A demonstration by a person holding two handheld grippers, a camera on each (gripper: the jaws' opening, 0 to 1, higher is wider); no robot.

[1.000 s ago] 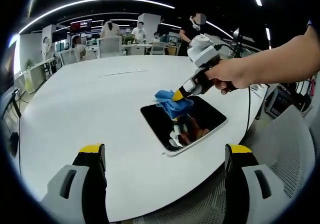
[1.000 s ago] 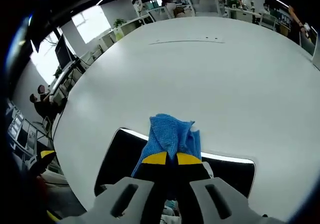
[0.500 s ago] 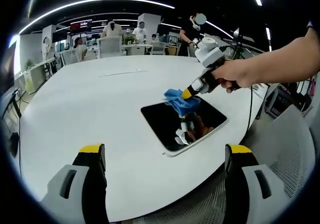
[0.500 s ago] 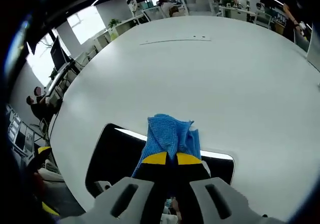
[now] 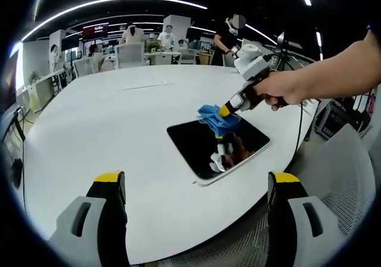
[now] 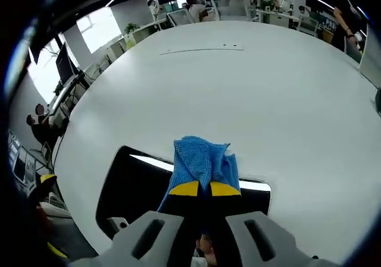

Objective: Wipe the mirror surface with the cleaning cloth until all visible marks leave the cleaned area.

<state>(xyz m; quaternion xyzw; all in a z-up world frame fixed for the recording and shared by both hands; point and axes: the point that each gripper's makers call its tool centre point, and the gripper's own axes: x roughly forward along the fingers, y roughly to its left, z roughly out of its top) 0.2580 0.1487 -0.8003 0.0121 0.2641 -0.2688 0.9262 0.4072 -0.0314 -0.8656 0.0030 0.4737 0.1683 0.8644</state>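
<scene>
Crumpled blue cloth (image 6: 202,162) rests on the flat dark mirror (image 5: 217,147).

Open-plan office. Large white oval table (image 5: 107,136) takes up most of both views; a thin seam line (image 5: 146,87) runs across its far part. Dark ceiling with long curved light strips (image 5: 113,2). Beyond the table: white office chairs (image 5: 130,54), desks, several people seated or standing. White column (image 5: 178,26) at the back. Bright window (image 6: 98,29) on the far left wall, a potted plant (image 6: 130,28) near it. Grey mesh chair (image 5: 351,178) just beside the table's near edge.
</scene>
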